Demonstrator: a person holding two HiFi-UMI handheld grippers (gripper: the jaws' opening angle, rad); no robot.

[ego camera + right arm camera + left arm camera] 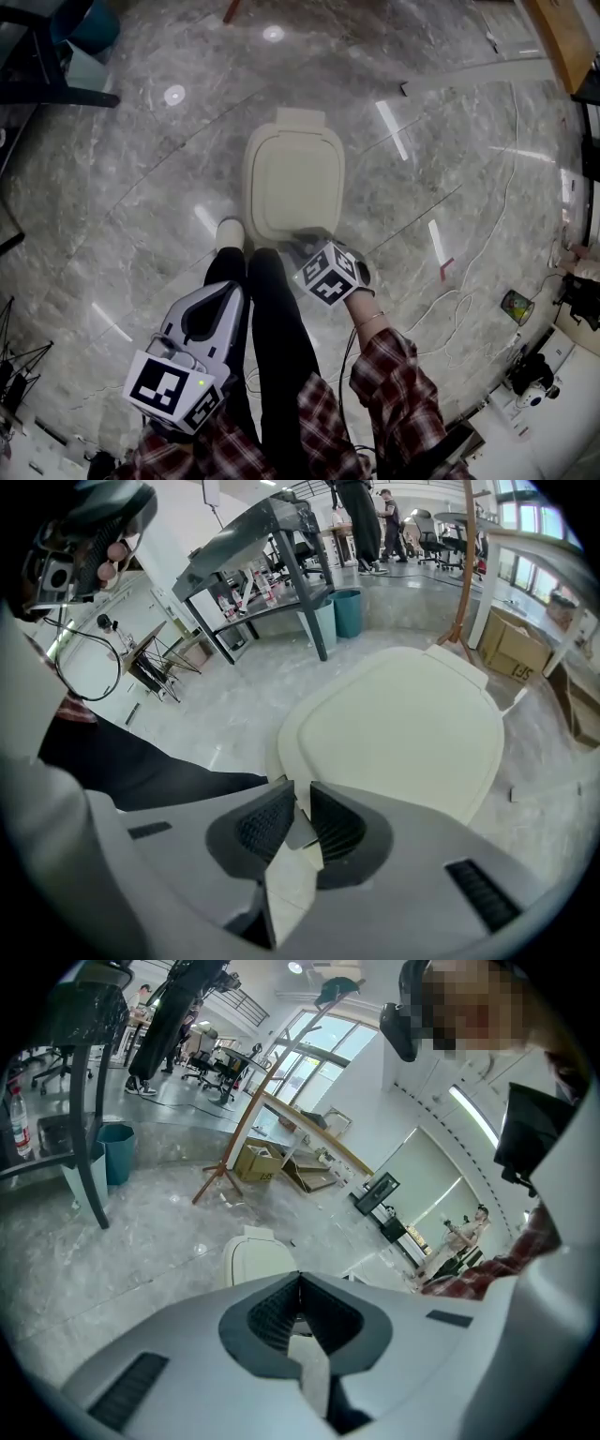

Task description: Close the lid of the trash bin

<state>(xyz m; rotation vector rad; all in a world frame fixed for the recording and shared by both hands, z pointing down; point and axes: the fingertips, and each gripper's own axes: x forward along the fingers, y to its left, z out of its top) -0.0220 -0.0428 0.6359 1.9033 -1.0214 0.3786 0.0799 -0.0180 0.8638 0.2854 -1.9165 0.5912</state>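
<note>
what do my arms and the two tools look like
Both sleeves are red, black and white plaid; a thin bracelet circles the right wrist. The left tool and right tool are light grey shells with dark ribbed pads, each carrying a white cube of black square markers. The left cube shows a small green light.
</note>
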